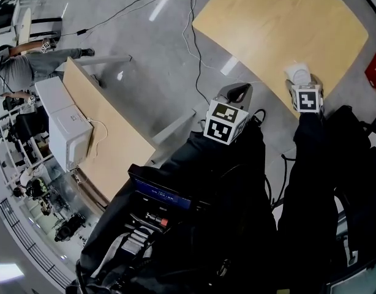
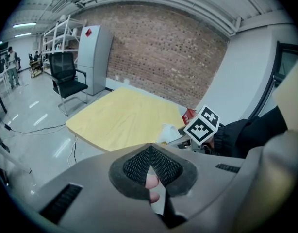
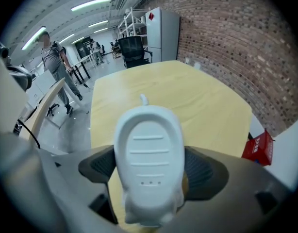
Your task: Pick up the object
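The object is a white rounded plastic piece with ribbed lines and a thin white cord, lying near the edge of a light wooden table. My right gripper hangs steeply over it. In the right gripper view the object fills the space between the dark pads. The jaws stand wide, and a sliver of table shows beside the right pad. My left gripper hovers off the table's edge over the floor. Its ribbed pads meet with nothing between them. From there the object shows beside the right gripper's marker cube.
A second long wooden table carries a white box at the left. Cables run over the grey floor. A red box stands past the table's right edge. A black office chair and a person stand farther off.
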`<control>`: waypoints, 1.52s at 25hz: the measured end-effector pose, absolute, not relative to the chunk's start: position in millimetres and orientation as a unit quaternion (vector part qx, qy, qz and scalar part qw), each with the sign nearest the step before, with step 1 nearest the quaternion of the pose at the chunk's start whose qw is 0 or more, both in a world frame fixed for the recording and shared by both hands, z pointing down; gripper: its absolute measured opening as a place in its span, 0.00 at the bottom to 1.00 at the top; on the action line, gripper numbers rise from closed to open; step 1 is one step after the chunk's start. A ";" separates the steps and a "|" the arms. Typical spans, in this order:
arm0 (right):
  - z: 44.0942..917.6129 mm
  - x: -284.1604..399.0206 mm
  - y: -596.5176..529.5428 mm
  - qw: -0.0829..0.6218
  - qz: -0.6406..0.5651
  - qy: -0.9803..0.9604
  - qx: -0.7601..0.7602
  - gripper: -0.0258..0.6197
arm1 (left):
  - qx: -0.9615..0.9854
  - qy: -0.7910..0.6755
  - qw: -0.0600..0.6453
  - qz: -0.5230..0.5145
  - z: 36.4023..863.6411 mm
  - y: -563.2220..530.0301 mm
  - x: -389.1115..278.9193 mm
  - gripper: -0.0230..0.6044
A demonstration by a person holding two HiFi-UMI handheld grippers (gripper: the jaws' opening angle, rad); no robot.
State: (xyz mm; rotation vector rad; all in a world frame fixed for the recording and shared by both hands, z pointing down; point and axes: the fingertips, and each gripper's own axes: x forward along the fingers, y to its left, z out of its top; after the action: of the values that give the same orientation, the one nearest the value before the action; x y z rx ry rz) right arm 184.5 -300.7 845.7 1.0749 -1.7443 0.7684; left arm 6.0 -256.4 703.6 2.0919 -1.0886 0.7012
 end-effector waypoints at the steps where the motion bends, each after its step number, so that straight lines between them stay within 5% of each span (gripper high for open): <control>1: 841.7 183.4 -301.0 0.452 0.305 -0.712 0.442 0.70 | 0.802 -0.418 0.332 0.268 703.1 -256.0 4.8 0.03; 23: 532.5 173.8 -269.6 0.133 0.113 -0.763 0.622 0.70 | 0.865 -0.411 0.228 0.177 578.5 -269.7 46.0 0.03; 38: 398.7 179.8 -245.4 0.023 0.022 -0.758 0.651 0.70 | 0.898 -0.407 0.144 0.088 463.7 -292.7 55.2 0.03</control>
State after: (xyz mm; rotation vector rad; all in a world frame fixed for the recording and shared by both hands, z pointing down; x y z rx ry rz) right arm 179.8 -245.4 398.7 2.0152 -2.3477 0.0690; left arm 55.2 -292.7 463.7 2.5890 -1.1728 0.2533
